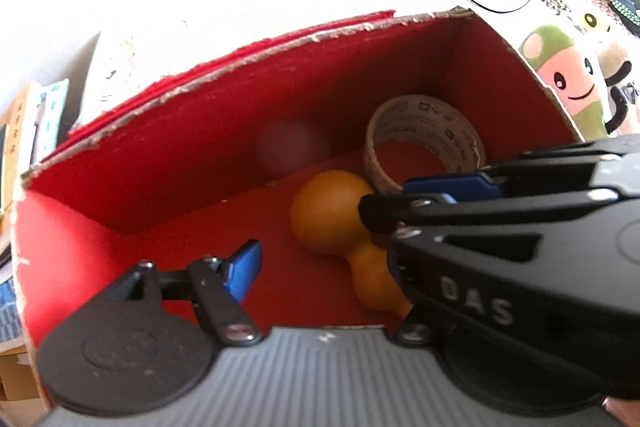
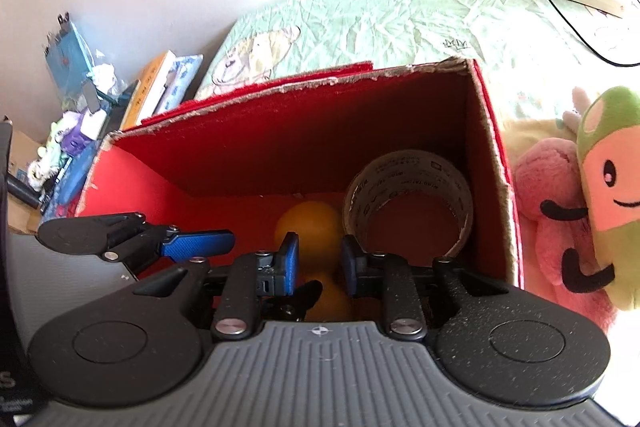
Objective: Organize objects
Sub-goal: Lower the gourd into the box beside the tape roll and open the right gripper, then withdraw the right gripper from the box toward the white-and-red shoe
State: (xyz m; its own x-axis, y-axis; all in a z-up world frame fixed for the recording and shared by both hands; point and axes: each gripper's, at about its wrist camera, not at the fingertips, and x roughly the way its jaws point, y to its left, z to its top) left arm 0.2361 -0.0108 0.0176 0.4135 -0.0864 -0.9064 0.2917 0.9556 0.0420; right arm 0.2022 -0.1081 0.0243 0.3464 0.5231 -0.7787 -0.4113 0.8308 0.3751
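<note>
Gourd (image 2: 308, 227) seemingly between right claw (image 2: 319, 264) pads

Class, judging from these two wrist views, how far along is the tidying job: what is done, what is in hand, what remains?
Done: the tape roll and orange gourd lie inside the red box. In hand: nothing; the right gripper is open above the gourd. Left: the plush toys sit outside the box.

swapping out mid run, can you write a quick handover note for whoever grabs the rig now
Right tool: open, fingers either side of the orange gourd, gripping nothing.
Left tool: open and empty, over the red box.
In the box: gourd on the floor, tape roll leaning in the far right corner.
Still outside: plush toys right of the box.
Left: probably box the plush toys.
</note>
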